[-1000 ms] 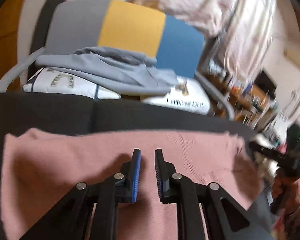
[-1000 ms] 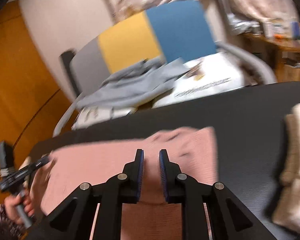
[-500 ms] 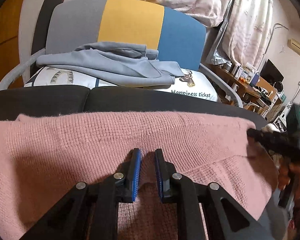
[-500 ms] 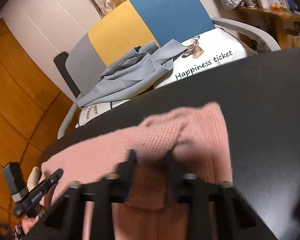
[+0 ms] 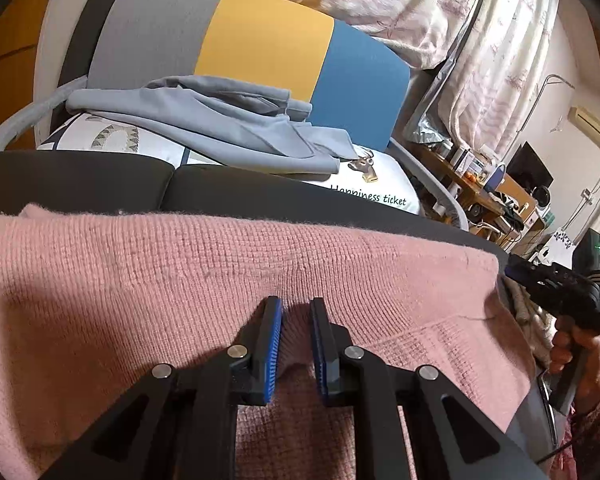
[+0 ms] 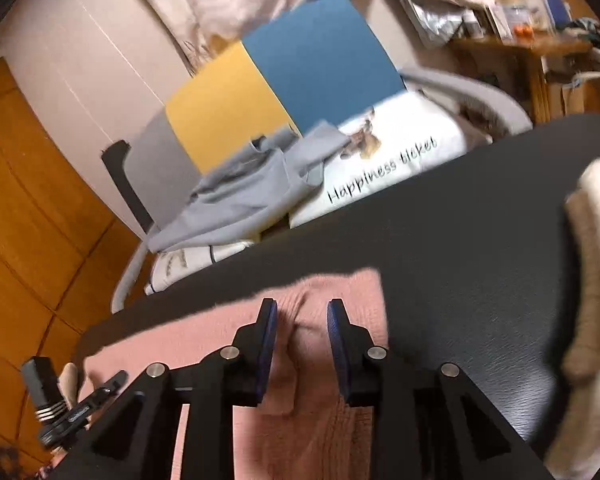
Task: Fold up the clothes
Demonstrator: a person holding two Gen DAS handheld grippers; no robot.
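Black worktop [image 6: 480, 248] is covered at its near side by a pink knit sweater [image 5: 180, 280]. A raised fold of it is pinched by the left hand-held gripper [image 5: 296, 320]. The right hand-held gripper [image 6: 302, 320], its jaws just opened, is held spread over another ridge. Farther back, a grey garment [image 5: 220, 128] is draped on a chair [image 5: 260, 48].

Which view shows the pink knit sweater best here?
The left wrist view: the pink knit sweater fills the frame in sharp focus, its knit and far edge clear, with a fold pinched in the left gripper. The right wrist view is motion-blurred and shows only the sweater's end, lying between the right gripper's parted fingers.
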